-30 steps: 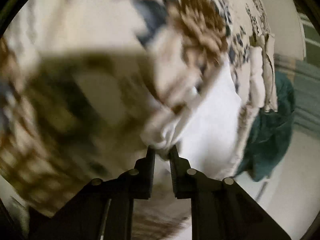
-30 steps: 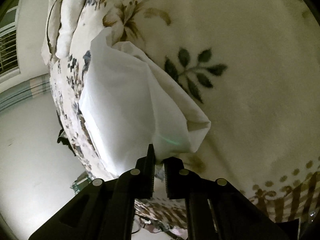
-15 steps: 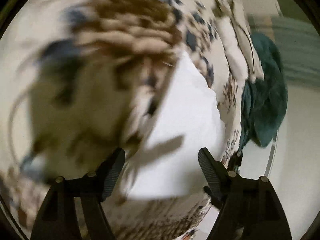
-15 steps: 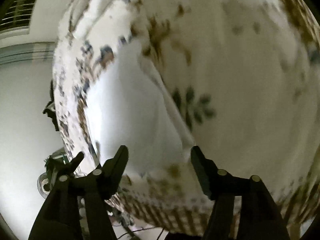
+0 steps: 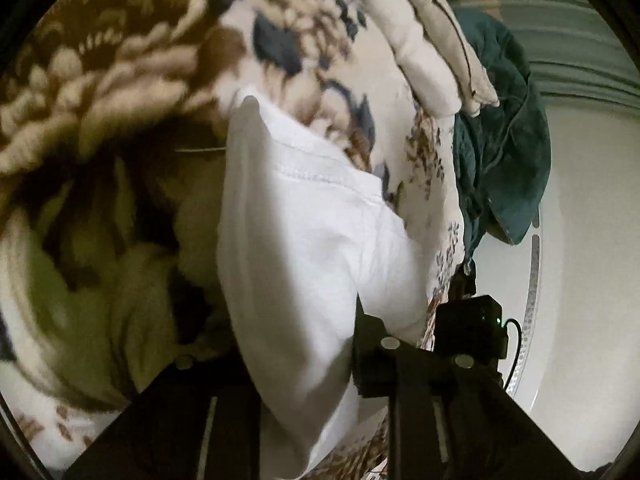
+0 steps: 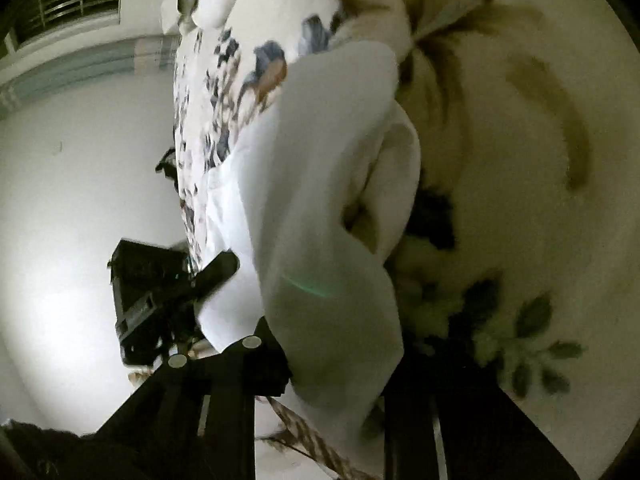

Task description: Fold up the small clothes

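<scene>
The white garment [image 5: 304,248] lies on the flowered bedspread [image 5: 120,60], its long axis running straight ahead between the spread fingers of both the left gripper [image 5: 304,368] and right gripper [image 6: 336,360], each equally near

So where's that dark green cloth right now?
In the left wrist view, the dark green cloth hangs at the upper right, off the edge of the floral bedspread, beyond the white garment.
</scene>
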Motion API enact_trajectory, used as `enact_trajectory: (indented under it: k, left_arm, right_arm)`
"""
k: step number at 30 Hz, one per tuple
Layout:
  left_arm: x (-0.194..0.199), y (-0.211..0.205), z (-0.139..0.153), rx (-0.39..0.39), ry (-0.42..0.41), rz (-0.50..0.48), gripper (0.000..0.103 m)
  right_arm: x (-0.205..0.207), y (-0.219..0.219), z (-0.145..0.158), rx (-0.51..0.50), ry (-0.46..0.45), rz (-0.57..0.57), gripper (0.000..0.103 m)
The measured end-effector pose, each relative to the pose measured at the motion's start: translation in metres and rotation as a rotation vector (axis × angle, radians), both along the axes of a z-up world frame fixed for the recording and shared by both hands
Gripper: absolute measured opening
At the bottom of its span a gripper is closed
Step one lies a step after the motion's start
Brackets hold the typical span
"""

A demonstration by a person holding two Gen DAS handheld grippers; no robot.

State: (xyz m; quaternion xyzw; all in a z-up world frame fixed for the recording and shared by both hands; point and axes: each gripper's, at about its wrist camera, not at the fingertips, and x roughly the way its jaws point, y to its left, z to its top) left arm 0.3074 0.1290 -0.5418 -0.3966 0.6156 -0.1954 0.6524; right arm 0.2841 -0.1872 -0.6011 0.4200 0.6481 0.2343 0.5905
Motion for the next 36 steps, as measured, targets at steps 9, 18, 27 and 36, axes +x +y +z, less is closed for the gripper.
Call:
enact_trajectory:
  k: [9,18,27,36]
  left_arm:
    - [0.075,-0.003,0.071,-0.001,-0.062,-0.073,0.017]
    - [0.258,-0.035,0.143,0.036,-0.187,-0.076,0.018]
    - [0.422,-0.057,0.106,0.084,-0.182,-0.075,0.022]
    - [0.445,-0.059,0.073,0.200,-0.114,-0.115,0.022]
  right_arm:
    - [0.033,-0.003,0.095,-0.096,-0.091,-0.053,0.014]
    - [0.190,-0.017,0.184,-0.162,-0.239,-0.137,0.014]
    - [0.373,-0.035,0.179,-0.228,-0.278,-0.163,0.014]
    - [0.421,-0.030,0.128,-0.282,-0.168,-0.085,0.017]
